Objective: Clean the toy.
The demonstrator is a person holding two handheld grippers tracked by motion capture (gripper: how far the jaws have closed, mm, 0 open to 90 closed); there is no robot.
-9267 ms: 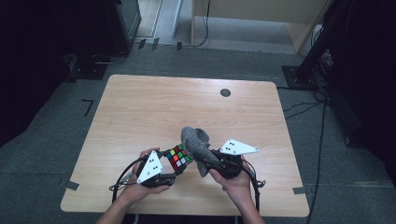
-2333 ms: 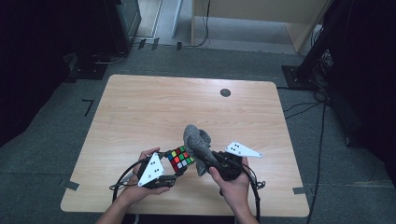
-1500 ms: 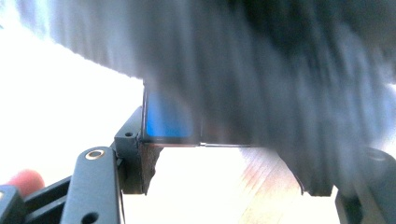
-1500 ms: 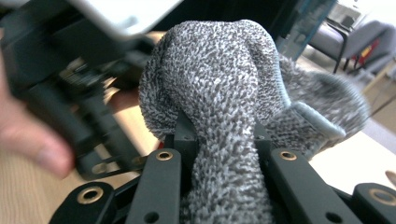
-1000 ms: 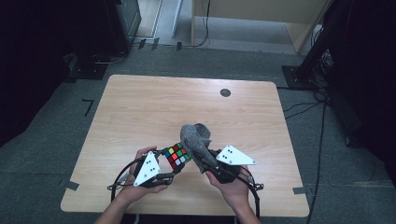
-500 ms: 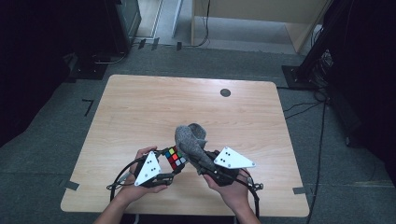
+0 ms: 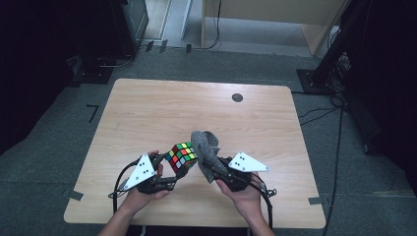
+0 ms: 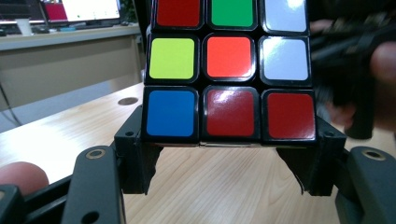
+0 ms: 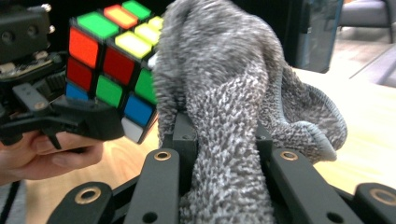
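The left gripper (image 7: 169,169) was clamped on a puzzle cube (image 7: 181,156), its two jaws pressing the cube's lower sides, as the left gripper view showed (image 8: 228,154). The cube (image 8: 229,70) was held up off the table (image 7: 147,113), above the near half of the wooden top and tipped so that one corner pointed down. In that view it showed a face of red, green, white, yellow, orange and blue squares.

The right gripper (image 7: 209,164) was clenched on a grey cloth (image 7: 206,150); in the right gripper view the cloth (image 9: 224,93) was bunched between the jaws and rose above them in a thick fold. The cloth lay against the cube's right side, touching it, and the cube (image 9: 112,65) sat just beside the fold in that view.

Both hands were at the near edge of the table, with the cube between them. A small dark round hole (image 7: 237,97) was in the table top, well beyond the cube toward the far edge
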